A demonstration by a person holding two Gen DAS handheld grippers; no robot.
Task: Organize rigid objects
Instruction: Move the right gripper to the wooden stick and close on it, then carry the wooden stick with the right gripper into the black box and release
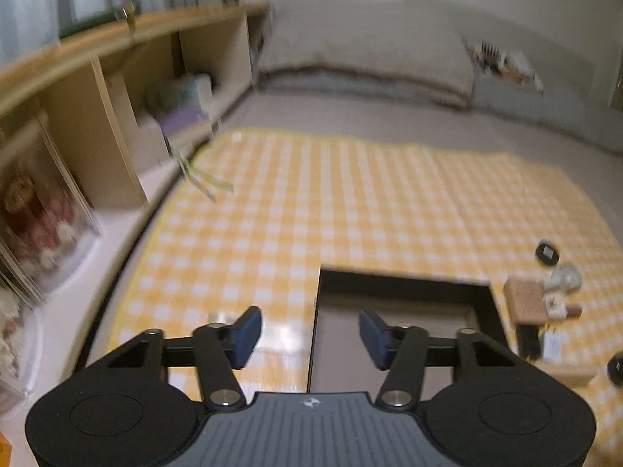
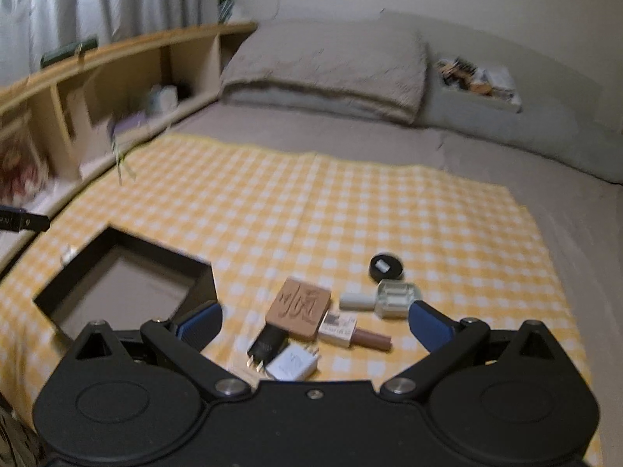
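Left gripper [image 1: 309, 334] jaws part open, nothing between the pads, hanging over the black box's [image 1: 401, 284] left wall, box open and showing only its bare bottom. Right gripper [image 2: 315, 321] jaws wide open, empty, small items on the yellow checked cloth [image 2: 350, 202] just ahead between them: cork block [image 2: 300, 307], black plug [image 2: 268, 344], white charger [image 2: 294, 364], brown tube [image 2: 356, 330], glass bottle [image 2: 383, 297], round black tin [image 2: 385, 266] farther out; the box sits left of the left jaw

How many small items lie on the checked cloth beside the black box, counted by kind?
Plug adapters: 2, black plug adapter and white plug adapter
Bottles: 2, clear bottle and brown-capped bottle
Cork square: 1
Round black case: 1
Total: 6
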